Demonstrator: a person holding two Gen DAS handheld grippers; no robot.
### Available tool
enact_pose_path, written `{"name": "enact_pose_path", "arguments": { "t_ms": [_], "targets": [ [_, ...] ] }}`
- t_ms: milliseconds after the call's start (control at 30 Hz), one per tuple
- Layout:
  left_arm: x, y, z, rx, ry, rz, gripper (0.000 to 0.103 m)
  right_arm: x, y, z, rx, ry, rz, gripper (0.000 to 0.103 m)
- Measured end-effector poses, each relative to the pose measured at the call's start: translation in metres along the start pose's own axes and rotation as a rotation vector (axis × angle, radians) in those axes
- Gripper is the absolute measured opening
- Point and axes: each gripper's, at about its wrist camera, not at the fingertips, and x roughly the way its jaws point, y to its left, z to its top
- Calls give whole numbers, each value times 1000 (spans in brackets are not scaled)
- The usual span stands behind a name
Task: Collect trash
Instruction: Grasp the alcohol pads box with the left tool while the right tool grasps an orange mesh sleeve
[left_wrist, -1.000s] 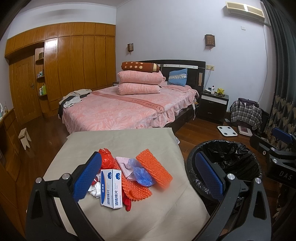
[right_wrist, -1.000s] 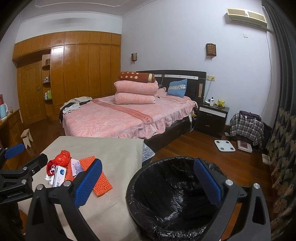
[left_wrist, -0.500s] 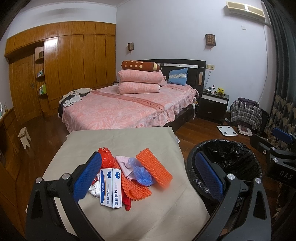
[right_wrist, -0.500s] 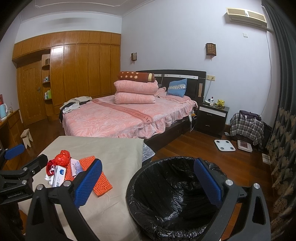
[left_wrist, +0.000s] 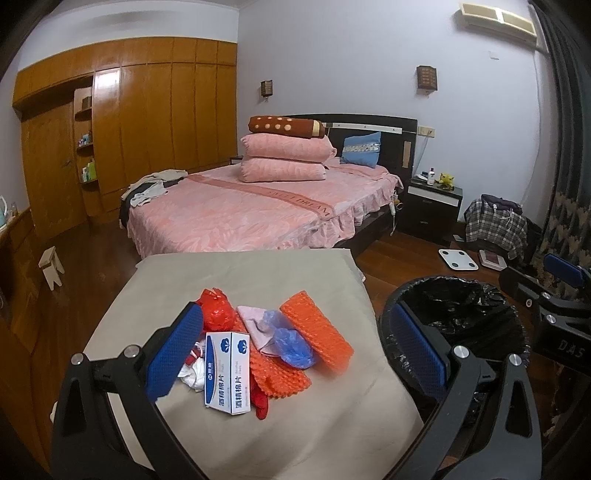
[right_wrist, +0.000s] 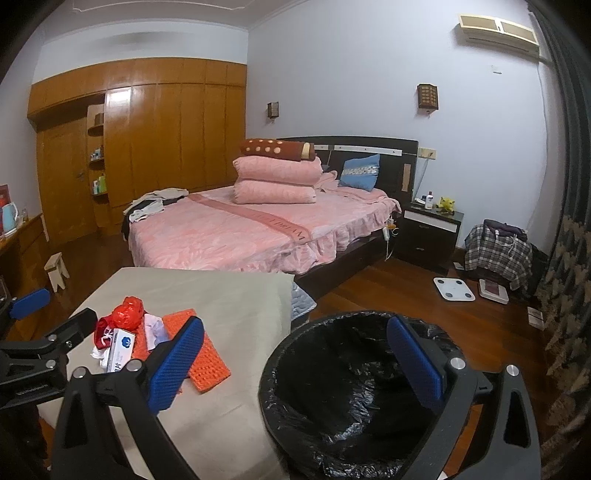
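Both the left gripper and right gripper are hanging wide open and empty, while the white box is lying flat, long axis running toward the bed.

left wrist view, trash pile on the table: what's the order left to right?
Red plastic bag → white box → pink cloth → blue plastic bag → orange foam net → off the table, black-lined trash bin.
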Motion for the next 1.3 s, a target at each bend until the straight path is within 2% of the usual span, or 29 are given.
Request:
{"name": "enact_pose_path", "arguments": {
  "t_ms": [300,600,800,900,1200,1300],
  "targets": [
    [7,17,4,-18,17,29,98,16,15,8,-20,9,45,97],
    [38,76,-12,-59,39,138,98,66,56,0,-60,42,149,96],
    [50,99,-26,-57,43,172,98,101,88,-19,-96,77,224,88],
    [59,107,-34,-61,63,173,98,124,100,-34,-104,137,249,82],
    [78,110,-54,-57,115,151,98,167,114,-70,-143,274,260,73],
    [82,106,-56,-53,119,135,98,176,111,-76,-143,310,264,65]
  ]
}}
